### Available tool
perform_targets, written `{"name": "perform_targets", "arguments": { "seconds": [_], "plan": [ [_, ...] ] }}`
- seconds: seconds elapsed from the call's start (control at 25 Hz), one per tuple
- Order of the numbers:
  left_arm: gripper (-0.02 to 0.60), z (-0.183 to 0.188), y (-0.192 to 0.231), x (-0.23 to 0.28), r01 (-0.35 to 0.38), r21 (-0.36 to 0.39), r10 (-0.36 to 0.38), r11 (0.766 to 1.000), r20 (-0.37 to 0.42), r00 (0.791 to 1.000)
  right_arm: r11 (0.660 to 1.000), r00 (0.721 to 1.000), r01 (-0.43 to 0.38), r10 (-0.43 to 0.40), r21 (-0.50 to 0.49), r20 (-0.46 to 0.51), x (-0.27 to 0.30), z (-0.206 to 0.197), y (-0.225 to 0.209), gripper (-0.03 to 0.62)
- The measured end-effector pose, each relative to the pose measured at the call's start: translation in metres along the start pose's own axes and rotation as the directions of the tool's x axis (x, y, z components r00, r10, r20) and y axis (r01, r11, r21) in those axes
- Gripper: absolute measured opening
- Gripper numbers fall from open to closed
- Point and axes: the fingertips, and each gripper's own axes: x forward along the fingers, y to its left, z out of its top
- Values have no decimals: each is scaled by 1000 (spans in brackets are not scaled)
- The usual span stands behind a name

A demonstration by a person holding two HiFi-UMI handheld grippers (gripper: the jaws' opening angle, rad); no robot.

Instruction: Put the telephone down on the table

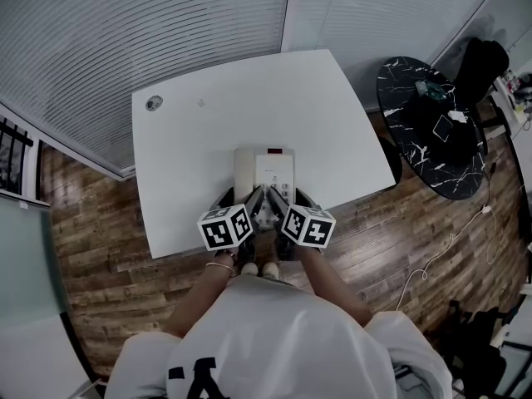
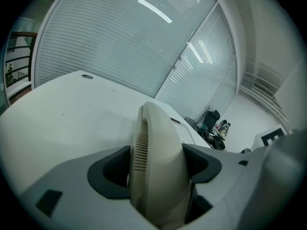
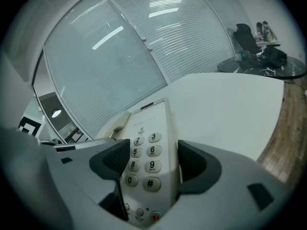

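Observation:
A beige desk telephone (image 1: 264, 171) with its handset on the left lies over the near edge of the white table (image 1: 199, 140). I cannot tell whether it rests on the tabletop. My left gripper (image 1: 254, 199) is shut on the phone's handset side; in the left gripper view the handset (image 2: 158, 152) fills the gap between the dark pads of that gripper (image 2: 156, 169). My right gripper (image 1: 275, 199) is shut on the keypad side. In the right gripper view the keypad (image 3: 146, 157) runs between the two pads of that gripper (image 3: 149, 164).
A round cable grommet (image 1: 154, 102) sits in the white table's far left corner. A black marble round table (image 1: 432, 131) with small items stands to the right. Window blinds (image 1: 166, 32) run behind the table. The floor is wood (image 1: 108, 256), with a cable (image 1: 440, 252) lying on it.

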Motion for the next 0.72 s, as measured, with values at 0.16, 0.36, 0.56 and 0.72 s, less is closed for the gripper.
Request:
{"name": "perform_targets", "arguments": {
  "seconds": [0.16, 0.36, 0.56, 0.72],
  "plan": [
    [331, 0, -2, 2, 5, -3, -5, 1000, 0, 1000, 1000, 1000, 5, -5, 4, 18, -3, 1, -3, 324],
    [332, -1, -1, -3, -30, 44, 31, 999, -10, 999, 996, 999, 19, -17, -90, 28, -9, 2, -2, 324],
    [331, 2, 0, -8, -54, 86, 52, 995, 20, 998, 994, 998, 27, -21, -107, 64, -16, 6, 1, 322],
    [295, 16, -6, -19, -70, 126, 58, 990, 91, 994, 984, 992, 46, -25, -171, 122, -27, 17, 5, 324]
  ]
}}
